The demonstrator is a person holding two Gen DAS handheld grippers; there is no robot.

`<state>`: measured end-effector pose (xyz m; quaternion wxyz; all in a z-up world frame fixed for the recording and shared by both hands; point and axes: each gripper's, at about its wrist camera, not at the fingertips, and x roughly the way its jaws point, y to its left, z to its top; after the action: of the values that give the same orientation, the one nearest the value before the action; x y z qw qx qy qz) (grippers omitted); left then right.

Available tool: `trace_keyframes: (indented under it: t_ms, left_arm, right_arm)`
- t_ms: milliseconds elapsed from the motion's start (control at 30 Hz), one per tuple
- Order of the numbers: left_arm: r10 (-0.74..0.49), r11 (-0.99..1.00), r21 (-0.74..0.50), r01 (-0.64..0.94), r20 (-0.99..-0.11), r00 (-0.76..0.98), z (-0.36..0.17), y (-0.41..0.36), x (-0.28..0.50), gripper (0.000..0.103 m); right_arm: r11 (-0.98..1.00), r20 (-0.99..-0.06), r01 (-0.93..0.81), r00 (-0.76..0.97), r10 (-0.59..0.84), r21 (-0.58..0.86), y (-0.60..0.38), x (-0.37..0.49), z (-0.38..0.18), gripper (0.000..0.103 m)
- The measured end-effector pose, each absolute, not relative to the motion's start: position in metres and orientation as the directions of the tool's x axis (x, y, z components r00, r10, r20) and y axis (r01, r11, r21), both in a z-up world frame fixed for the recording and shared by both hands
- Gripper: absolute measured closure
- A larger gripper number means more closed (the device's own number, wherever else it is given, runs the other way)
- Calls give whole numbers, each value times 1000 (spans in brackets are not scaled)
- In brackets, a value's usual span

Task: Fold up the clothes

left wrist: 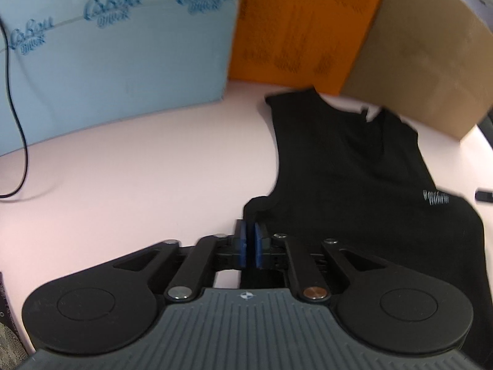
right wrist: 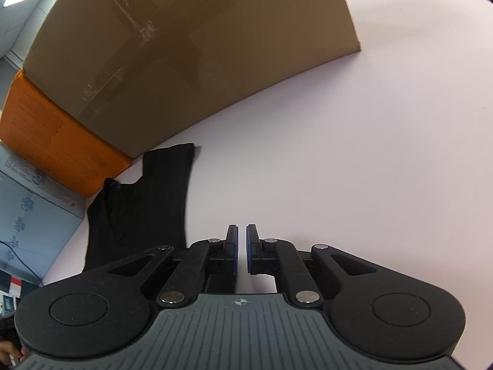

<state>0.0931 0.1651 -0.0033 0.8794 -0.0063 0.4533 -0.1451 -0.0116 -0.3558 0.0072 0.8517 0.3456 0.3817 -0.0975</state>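
Note:
A black sleeveless top (left wrist: 354, 185) lies flat on the pale pink table (left wrist: 123, 200), neck end toward the boxes, small white lettering on its chest. My left gripper (left wrist: 250, 223) sits at the top's left underarm edge, its blue pads almost together with a thin light slit between them. Whether they pinch the fabric is hidden. In the right wrist view the same top (right wrist: 138, 203) lies to the left. My right gripper (right wrist: 242, 226) is shut over bare table (right wrist: 339, 169), with nothing between its pads.
A light blue foam board (left wrist: 123, 46), an orange box (left wrist: 302, 30) and a brown cardboard box (left wrist: 425, 61) stand along the table's far side. A black cable (left wrist: 18, 123) runs down at the left. A small dark object (left wrist: 483, 195) lies by the top's right edge.

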Motion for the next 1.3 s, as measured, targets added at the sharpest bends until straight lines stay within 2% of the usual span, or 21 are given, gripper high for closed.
trace_keyframes:
  t_ms: [67,133,167,267,433,500,600,733,833,1000,1100,1200,1233,1267,1300]
  left_arm:
    - [-237,964,-122,237,-798,554,-8,170,86,64]
    - [-207,972,-105,210,-807,553,-14,181,78,60]
    - [-194,975,-100,197,-813,549,-18,188,74,60]
    - [-195,979,-134,151,-819,540,-29,216,48,60]
    - [-263,965,-217,148,-807,528,-29,249,-16,58]
    - [-304,952,-237,194,-803,512,-27,253,-50,57]
    - [-372,921,-258,290,-801,469,-24,257,-104,50]
    - [-419,883,-250,398,-803,425,-21,260,-165,49]
    - [-447,865,-266,426,-792,415,-18,260,-196,49]
    - [-487,846,-298,442,-769,414,-22,247,-214,49]
    - [-502,840,-308,447,-753,424,-23,240,-218,49]
    - [-495,847,-294,444,-741,454,-25,227,-217,56]
    - [-486,852,-281,441,-737,469,-25,222,-216,73]
    - [-468,859,-249,448,-738,486,-24,216,-216,95]
    - [-439,865,-196,463,-742,507,-22,210,-217,98]
  right_arm:
    - [740,-715,436,694,84,511,-357,-21,7,97]
    - [721,-709,445,700,91,532,-358,-34,5,95]
    - [704,-700,444,706,105,554,-359,-42,3,89]
    - [657,-661,420,733,161,626,-356,-76,-2,55]
    - [600,-656,431,723,219,675,-341,-144,-17,53]
    - [559,-640,435,729,241,706,-333,-175,-25,53]
    - [498,-604,427,749,274,755,-319,-218,-31,50]
    - [431,-583,437,754,302,789,-303,-261,-34,49]
    - [445,-591,429,733,337,786,-292,-278,-29,45]
    - [453,-590,413,711,383,790,-275,-291,-22,29]
    - [451,-586,407,709,393,794,-270,-297,-19,24]
    - [481,-599,402,704,381,779,-262,-303,-14,25]
    - [500,-607,399,702,373,768,-258,-304,-13,26]
    - [534,-625,396,691,363,747,-253,-304,-10,34]
    - [586,-657,390,667,351,710,-247,-303,-8,49]
